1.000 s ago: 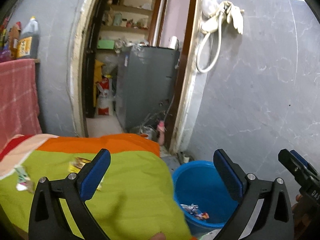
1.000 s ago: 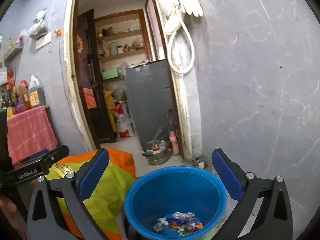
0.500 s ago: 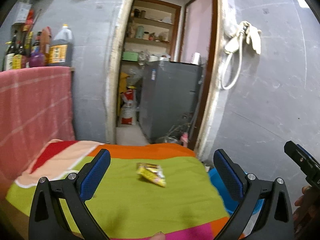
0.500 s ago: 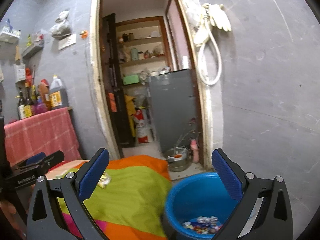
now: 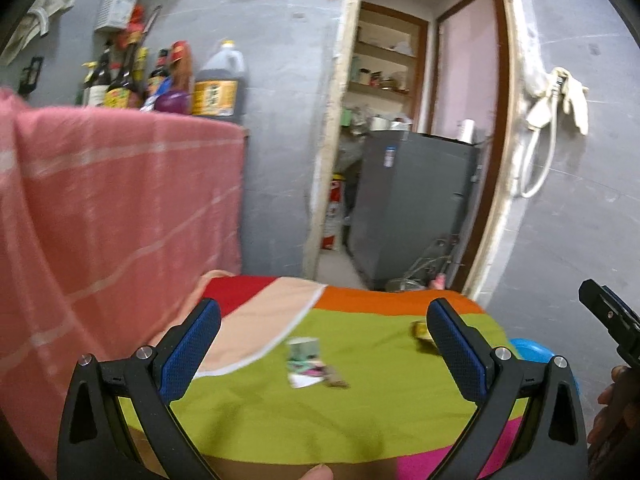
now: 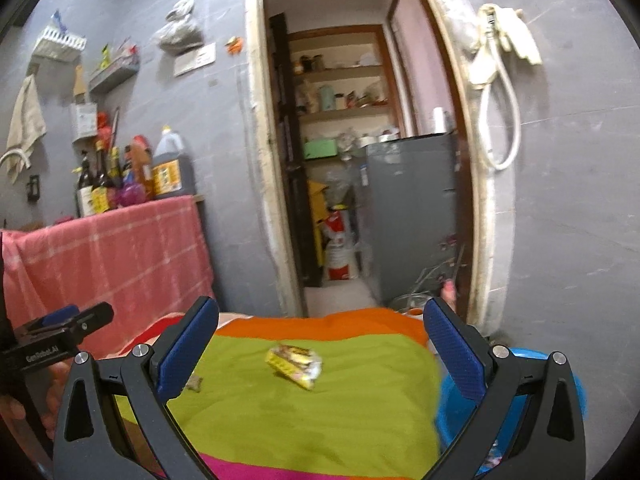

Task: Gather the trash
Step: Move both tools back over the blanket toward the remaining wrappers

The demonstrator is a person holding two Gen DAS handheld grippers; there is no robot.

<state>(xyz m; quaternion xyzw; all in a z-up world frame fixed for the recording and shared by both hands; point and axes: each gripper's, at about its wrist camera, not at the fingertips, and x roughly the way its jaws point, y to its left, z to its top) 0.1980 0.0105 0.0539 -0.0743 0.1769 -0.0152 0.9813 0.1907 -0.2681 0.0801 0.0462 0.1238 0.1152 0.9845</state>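
A yellow snack wrapper (image 6: 294, 364) lies on the green part of a striped cloth (image 6: 320, 412), straight ahead of my open, empty right gripper (image 6: 320, 344). In the left wrist view a pale green and white wrapper (image 5: 305, 362) lies ahead of my open, empty left gripper (image 5: 324, 344), with a small dark scrap (image 5: 336, 379) beside it. The yellow wrapper (image 5: 421, 330) shows partly behind the right finger (image 5: 456, 352). The blue trash tub (image 6: 576, 396) stands on the floor right of the cloth, its rim visible in the left wrist view (image 5: 532, 350).
A pink checked cloth (image 5: 100, 220) hangs on the left under a shelf of bottles (image 5: 160, 80). A doorway behind the table opens on a grey cabinet (image 6: 412, 216). A grey wall with a hanging hose (image 6: 500, 120) is on the right.
Both grippers have swung left, away from the blue tub and over the striped cloth. The pale green wrapper has come into the left view, the yellow wrapper into the right.
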